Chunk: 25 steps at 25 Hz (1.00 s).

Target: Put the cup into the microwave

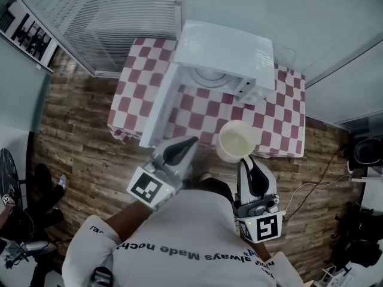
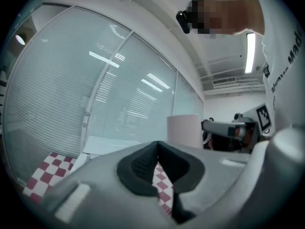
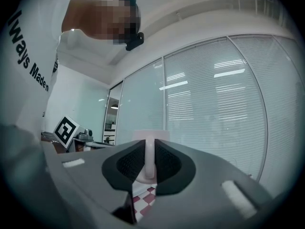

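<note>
A white microwave (image 1: 230, 61) stands on the checked table (image 1: 197, 115) with its door (image 1: 160, 106) swung open to the left. My right gripper (image 1: 248, 160) is shut on the handle of a cream cup (image 1: 236, 141), held upright above the table's front edge, in front of the microwave. In the right gripper view the cup's handle (image 3: 149, 161) sits pinched between the black pads. My left gripper (image 1: 179, 151) is shut and holds nothing, just below the open door's lower end. The left gripper view shows the cup (image 2: 183, 129) to its right.
The table wears a red-and-white checked cloth (image 1: 275, 124) and stands against glass walls with blinds (image 1: 108, 17). Wooden floor (image 1: 78, 136) lies around it. Cables (image 1: 314, 184) trail on the floor at right. The person's white shirt (image 1: 191, 244) fills the lower middle.
</note>
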Tool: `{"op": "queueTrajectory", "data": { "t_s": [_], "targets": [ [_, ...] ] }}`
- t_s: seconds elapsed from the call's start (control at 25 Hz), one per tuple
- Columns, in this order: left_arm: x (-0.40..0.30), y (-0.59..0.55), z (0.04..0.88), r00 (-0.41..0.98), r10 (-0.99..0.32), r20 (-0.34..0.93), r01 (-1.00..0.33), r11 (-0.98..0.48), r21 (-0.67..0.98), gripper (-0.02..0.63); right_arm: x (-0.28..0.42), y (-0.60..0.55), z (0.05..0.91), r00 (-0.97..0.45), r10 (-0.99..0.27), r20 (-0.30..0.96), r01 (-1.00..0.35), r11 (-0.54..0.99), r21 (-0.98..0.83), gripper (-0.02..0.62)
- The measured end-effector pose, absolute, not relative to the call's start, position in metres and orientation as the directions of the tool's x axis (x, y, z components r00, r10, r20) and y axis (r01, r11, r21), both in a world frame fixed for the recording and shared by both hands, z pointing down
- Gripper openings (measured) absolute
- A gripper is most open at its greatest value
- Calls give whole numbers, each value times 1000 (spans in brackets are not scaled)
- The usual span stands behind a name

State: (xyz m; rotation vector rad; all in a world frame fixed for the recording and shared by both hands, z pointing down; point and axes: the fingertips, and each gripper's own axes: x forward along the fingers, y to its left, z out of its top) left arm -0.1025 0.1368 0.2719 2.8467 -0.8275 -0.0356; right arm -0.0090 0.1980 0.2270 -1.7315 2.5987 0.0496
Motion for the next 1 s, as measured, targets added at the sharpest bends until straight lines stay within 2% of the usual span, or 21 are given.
{"op": "queueTrajectory", "data": {
  "t_s": [0.56,1.0],
  "targets": [
    [-102,111,277,836,-549,19,-541,-817,200,0,-8,168,241,-392,-920,-16,-920,392,5,43],
    [-39,51,282,836,-547,48,-544,-813,206,0,54,109,249,-396,-918,-7,-918,396,-15,43]
  ]
}}
